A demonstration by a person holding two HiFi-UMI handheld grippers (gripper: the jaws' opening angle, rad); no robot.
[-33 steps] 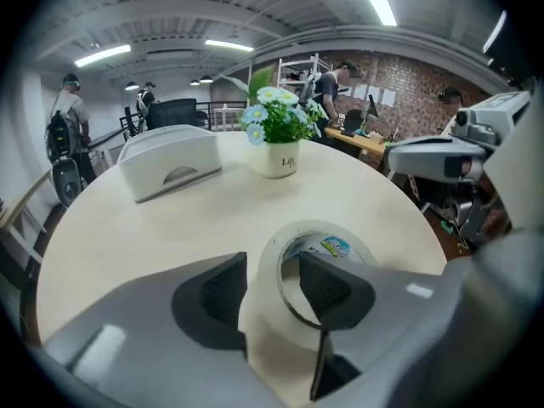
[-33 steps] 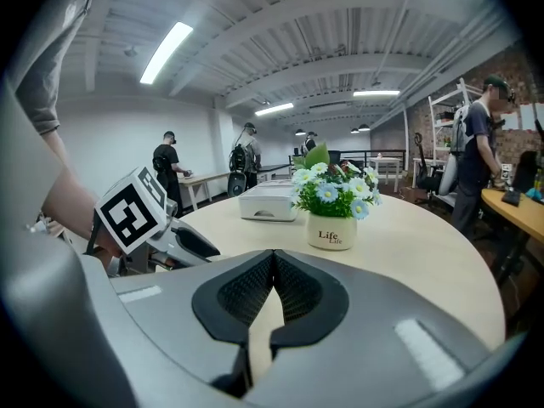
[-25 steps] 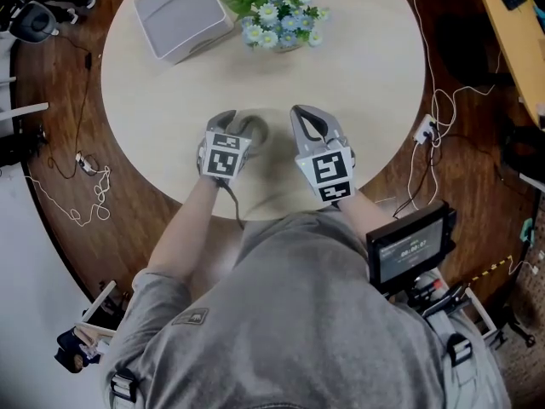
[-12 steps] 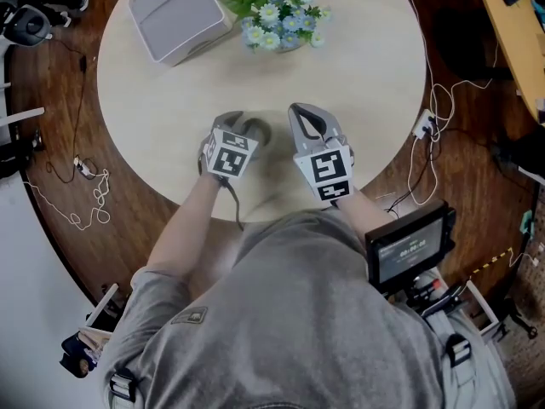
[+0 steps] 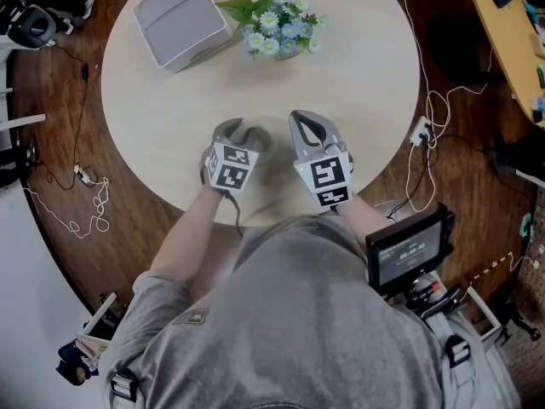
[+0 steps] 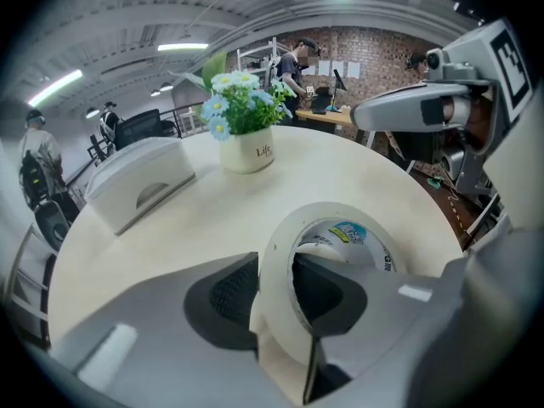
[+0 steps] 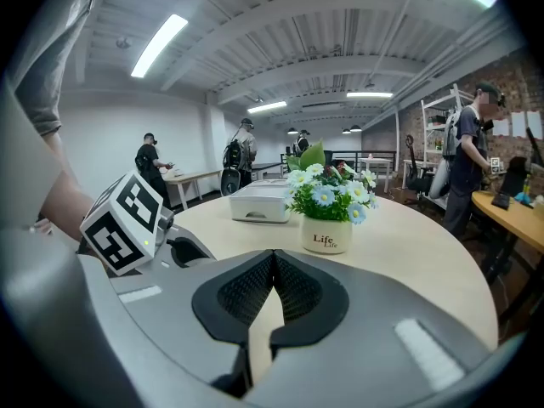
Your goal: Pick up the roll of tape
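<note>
From above, my left tongs (image 5: 239, 135) hide most of the roll of tape (image 5: 259, 137) near the worktop's (image 5: 366, 75) front edge. The left gripper view shows them, just closing, clamped on the roll's wall, one jaw inside the ring. In the right gripper view my right tongs (image 7: 270, 286) sit closed, empty.

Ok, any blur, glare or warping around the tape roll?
Head view: dim, sharp, but the left gripper partly covers the tape roll. Left gripper view: fisheye curves the table, corners dark, roll sharp between jaws that just closed further. Right gripper view: same warp, bright ceiling lights.
</note>
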